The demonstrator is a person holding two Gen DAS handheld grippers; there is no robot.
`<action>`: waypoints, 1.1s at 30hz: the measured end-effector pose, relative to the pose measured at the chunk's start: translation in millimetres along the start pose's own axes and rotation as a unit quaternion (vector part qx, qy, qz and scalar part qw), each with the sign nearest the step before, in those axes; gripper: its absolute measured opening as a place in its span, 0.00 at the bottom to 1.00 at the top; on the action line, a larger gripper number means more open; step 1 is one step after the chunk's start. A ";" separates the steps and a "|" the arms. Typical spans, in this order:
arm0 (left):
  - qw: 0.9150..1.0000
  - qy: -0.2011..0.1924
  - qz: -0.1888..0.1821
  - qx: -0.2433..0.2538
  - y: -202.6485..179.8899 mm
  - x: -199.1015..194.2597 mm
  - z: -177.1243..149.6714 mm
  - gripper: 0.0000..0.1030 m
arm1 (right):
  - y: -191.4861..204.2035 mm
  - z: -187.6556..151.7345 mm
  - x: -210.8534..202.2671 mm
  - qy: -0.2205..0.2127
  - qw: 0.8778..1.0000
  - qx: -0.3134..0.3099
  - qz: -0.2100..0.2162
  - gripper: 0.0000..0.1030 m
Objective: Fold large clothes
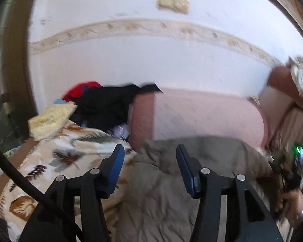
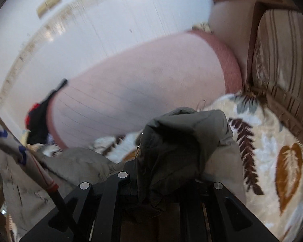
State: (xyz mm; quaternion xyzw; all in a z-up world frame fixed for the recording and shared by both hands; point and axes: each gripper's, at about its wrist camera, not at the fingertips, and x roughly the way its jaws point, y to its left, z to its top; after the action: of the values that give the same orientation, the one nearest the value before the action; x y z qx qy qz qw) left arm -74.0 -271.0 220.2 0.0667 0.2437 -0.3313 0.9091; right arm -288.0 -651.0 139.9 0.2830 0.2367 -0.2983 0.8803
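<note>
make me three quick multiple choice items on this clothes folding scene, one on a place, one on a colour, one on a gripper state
1. Where does the grey-green garment lie?
A. on the leaf-print blanket
B. on the floor
C. on a hanger

2. What colour are the left gripper pads?
A. red
B. blue
C. white

3. What is the right gripper doing?
A. open, empty
B. gripping a bunched fold of the garment
C. holding a pillow

Answers: 1 A, blanket shows on both sides of it; 2 B, blue faces on both fingers; 3 B, cloth rises out of its closed jaws.
</note>
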 end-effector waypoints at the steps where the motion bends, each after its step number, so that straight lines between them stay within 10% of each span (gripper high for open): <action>1: 1.000 0.010 -0.009 0.013 -8.9 11.4 -7.4 0.51 | -1.8 -2.4 8.3 0.004 1.000 0.003 -0.003 0.16; 6: 0.993 0.086 -0.061 0.056 -61.1 74.1 -56.3 0.51 | -17.7 -5.1 33.1 0.033 0.998 0.047 0.023 0.20; 18: 0.984 0.169 -0.021 0.045 -61.2 161.7 -101.9 0.52 | -36.2 -2.4 -49.9 -0.007 0.991 0.051 0.123 0.55; 26: 0.984 0.166 -0.002 0.067 -66.6 170.4 -112.1 0.53 | 51.2 -75.6 -0.4 0.074 0.982 -0.154 0.075 0.55; 33: 0.982 0.175 0.020 0.073 -69.4 191.4 -116.1 0.58 | 52.8 -97.0 66.0 0.133 0.979 -0.152 0.029 0.55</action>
State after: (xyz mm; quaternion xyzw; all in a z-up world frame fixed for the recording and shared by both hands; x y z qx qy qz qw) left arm -37.7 -400.8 28.5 0.1945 0.3727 -0.3131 0.8516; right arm -230.3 -579.9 49.6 0.1897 0.3858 -0.1929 0.8820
